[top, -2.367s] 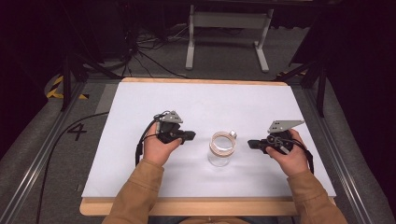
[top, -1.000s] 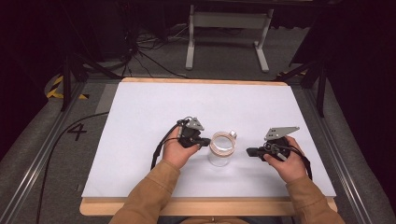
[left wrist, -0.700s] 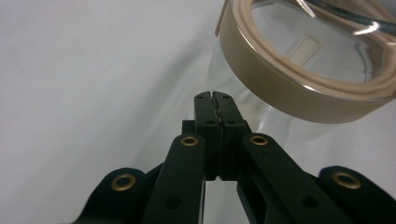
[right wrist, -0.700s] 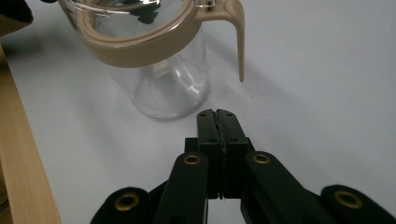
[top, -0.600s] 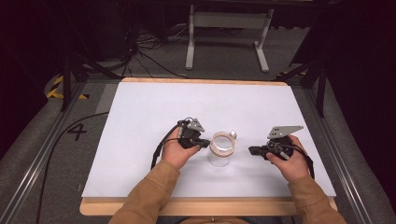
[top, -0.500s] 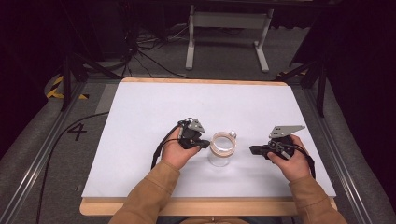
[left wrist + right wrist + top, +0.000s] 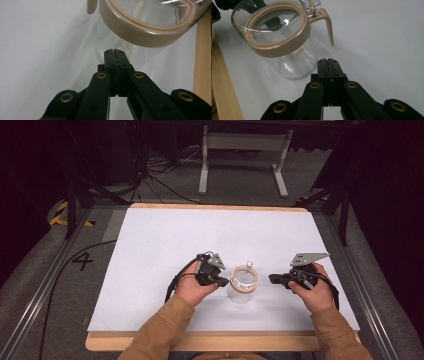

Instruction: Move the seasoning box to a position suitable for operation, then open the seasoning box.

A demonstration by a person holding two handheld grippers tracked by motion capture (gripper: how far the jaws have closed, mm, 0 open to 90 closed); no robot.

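Clear glass jar [image 7: 242,285] with a tan collar at its mouth and a small tan handle stands upright on the white table cover [image 7: 165,235], between the two grippers. The left gripper [image 7: 223,282] has its jaws pressed together, empty, tips just short of the jar's glass wall below the collar [image 7: 140,32]. The right gripper [image 7: 272,279] is likewise closed on nothing, tips near the jar's base but apart from it, with the handle [image 7: 327,21] beyond them. To take the jar well, I judge that the jaws must first spread, then close on the collar or handle, not the slick glass. The wooden table edge [image 7: 200,340] lies close behind both hands; open cover stretches ahead of the fingertips.
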